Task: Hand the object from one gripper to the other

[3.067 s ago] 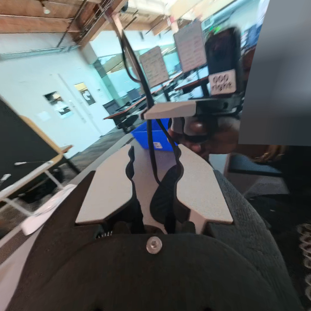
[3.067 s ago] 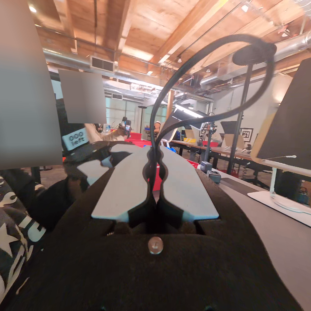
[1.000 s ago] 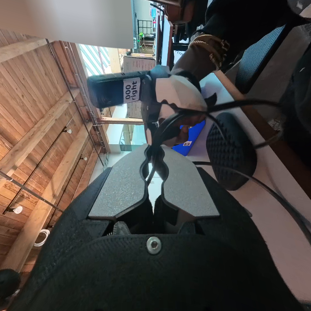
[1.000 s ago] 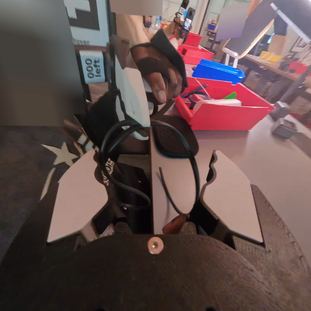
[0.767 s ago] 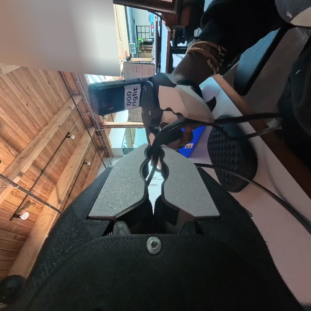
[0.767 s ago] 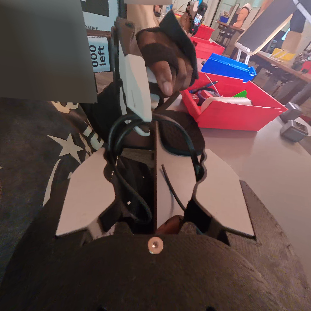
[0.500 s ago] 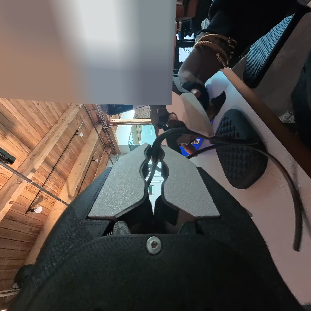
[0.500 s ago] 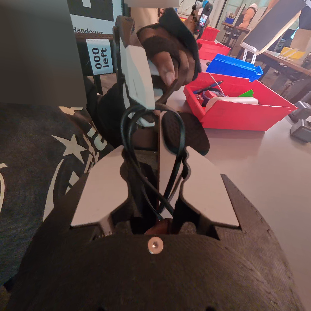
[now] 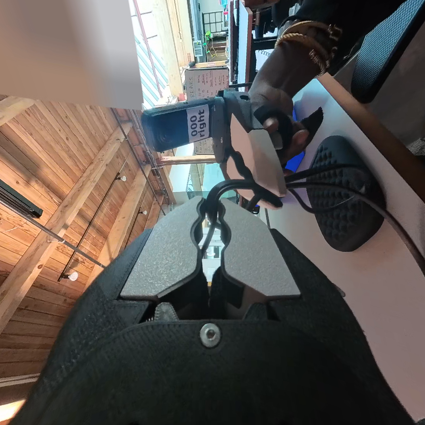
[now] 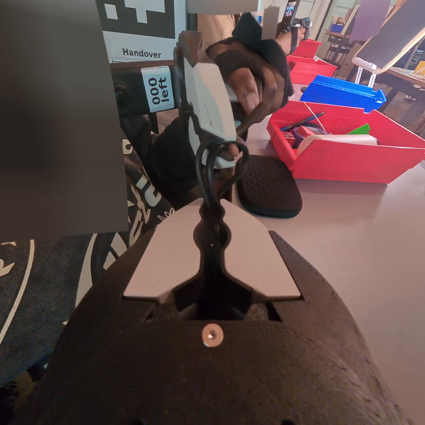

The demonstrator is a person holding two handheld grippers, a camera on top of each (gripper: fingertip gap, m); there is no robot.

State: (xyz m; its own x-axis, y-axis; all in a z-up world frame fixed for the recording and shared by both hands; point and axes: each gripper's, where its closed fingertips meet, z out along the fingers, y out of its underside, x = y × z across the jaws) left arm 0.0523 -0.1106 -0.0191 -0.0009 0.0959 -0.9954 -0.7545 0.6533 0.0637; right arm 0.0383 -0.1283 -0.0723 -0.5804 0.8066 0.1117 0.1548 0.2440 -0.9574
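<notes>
Above the grey table, both the left gripper and right gripper pinch one looped black cable between clenched tips, apparently so it stays supported until one side lets go.

The left gripper has matt grey fingers with a fine grainy texture, set in a rough black body that looks like woven cloth. A thin black cable looks smooth and rubbery. The black pad has a dimpled, soft-looking surface. The bench is smooth matt grey. The red bin is glossy plastic. The ceiling is bare wood planks.
</notes>
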